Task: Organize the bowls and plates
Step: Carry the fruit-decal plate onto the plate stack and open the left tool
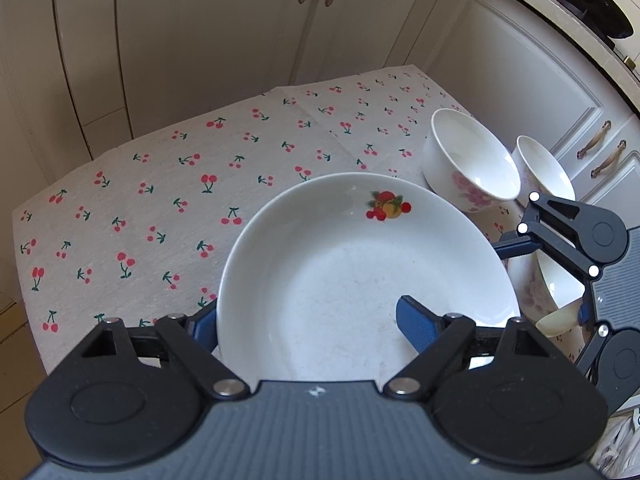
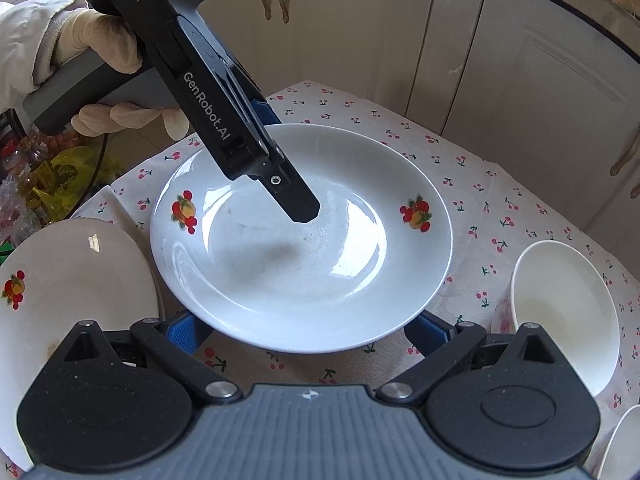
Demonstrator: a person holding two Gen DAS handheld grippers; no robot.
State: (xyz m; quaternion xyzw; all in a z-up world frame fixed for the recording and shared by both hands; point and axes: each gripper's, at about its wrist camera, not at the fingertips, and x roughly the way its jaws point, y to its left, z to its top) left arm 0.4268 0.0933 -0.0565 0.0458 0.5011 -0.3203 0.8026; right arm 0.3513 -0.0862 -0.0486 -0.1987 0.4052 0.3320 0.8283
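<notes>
A white deep plate (image 1: 320,272) (image 2: 300,280) with fruit prints rests on the cherry-print tablecloth (image 1: 160,184). My left gripper (image 1: 308,312) is open and straddles the plate's rim, one blue pad outside the edge. Its other finger (image 2: 296,196) hovers over the inside and casts a shadow. My right gripper (image 2: 302,332) is open, with both fingertips tucked under the plate's near rim. A second fruit-print plate (image 2: 72,280) lies at the left. White bowls with pink flowers (image 1: 468,160) (image 1: 544,172) stand at the right, and another bowl (image 2: 560,312) is beside my right gripper.
A gloved hand (image 2: 100,36) holds the left gripper's handle. Cream cupboard doors (image 1: 200,40) close in behind the table. A black pan (image 1: 592,4) sits on the counter at the back right. Yellow bags and clutter (image 2: 60,184) lie beyond the table's left edge.
</notes>
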